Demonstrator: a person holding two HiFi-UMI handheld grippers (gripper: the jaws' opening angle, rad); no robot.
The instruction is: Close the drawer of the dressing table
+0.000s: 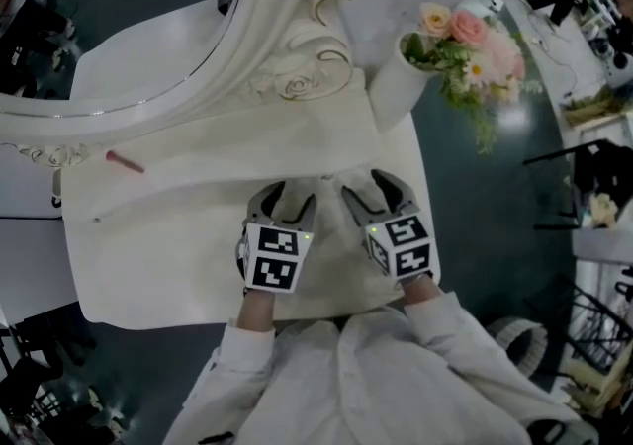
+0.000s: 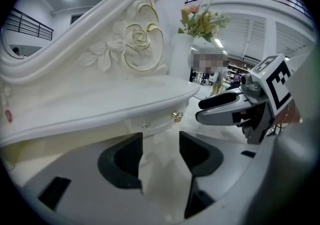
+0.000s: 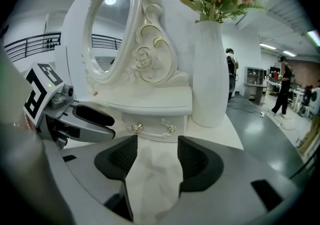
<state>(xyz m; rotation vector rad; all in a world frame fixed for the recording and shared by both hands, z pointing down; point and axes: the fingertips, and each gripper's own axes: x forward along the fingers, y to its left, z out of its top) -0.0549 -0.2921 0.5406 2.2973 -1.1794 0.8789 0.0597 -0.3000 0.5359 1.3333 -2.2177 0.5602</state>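
Observation:
The white dressing table [image 1: 198, 225] has an oval mirror [image 1: 148, 38] with a carved rose frame. Its small drawer [image 3: 152, 128], with two gold knobs, sits under the top's front edge; I cannot tell how far out it stands. It also shows as the drawer [image 2: 160, 121] in the left gripper view. My left gripper [image 1: 292, 191] and right gripper [image 1: 371, 188] hover side by side just in front of it. Both are open with nothing between the jaws. Neither touches the drawer.
A tall white vase [image 1: 401, 82] of pink flowers [image 1: 470, 43] stands right of the mirror, close to the right gripper. A small red stick [image 1: 126, 163] lies on the table top at the left. Dark floor surrounds the table; people [image 3: 282, 86] stand far off at right.

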